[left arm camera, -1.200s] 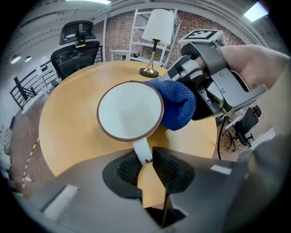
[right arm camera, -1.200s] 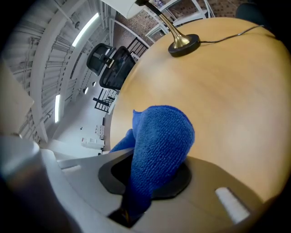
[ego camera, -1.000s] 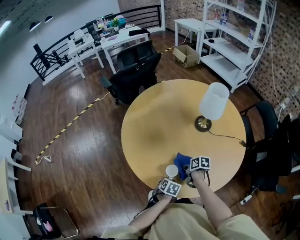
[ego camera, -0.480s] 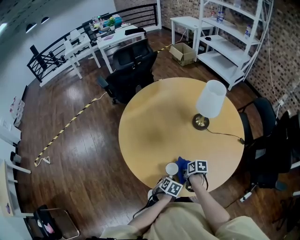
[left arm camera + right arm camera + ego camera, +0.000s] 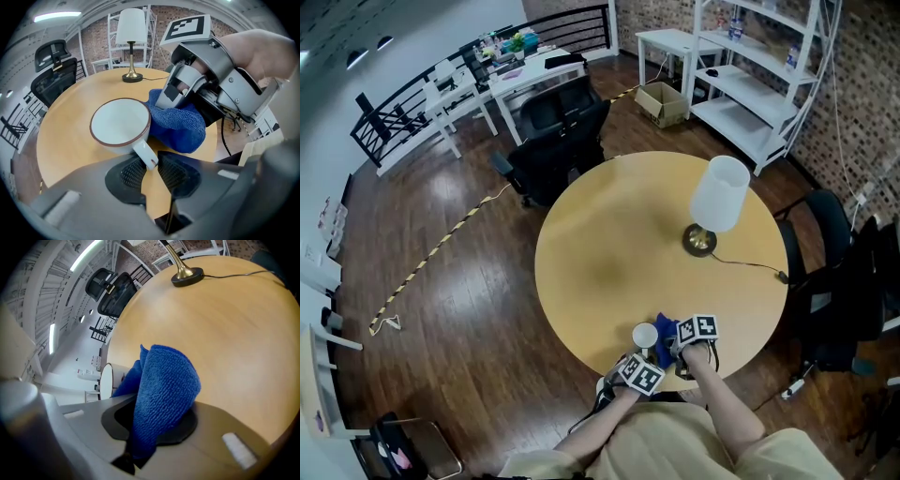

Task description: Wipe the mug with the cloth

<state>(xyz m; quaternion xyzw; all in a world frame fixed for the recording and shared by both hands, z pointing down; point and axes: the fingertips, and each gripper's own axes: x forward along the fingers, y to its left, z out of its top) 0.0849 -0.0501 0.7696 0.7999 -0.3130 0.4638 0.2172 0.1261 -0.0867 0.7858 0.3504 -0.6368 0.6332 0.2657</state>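
- The left gripper [image 5: 152,165] has its jaws almost together, and they pinch the end of the handle of the white mug [image 5: 119,127].
- The mug stands upright on the round wooden table [image 5: 609,244], at the 6 o'clock edge, the side nearest to the person.
- The right gripper [image 5: 151,423] is clamped tight on a folded blue cloth [image 5: 165,380], which bulges out in front of the jaws.
- The cloth sits at 3 o'clock from the mug and touches its outer wall.
- A lamp [image 5: 718,199] with a white shade stands at about 2 o'clock on the table, well apart from the mug.
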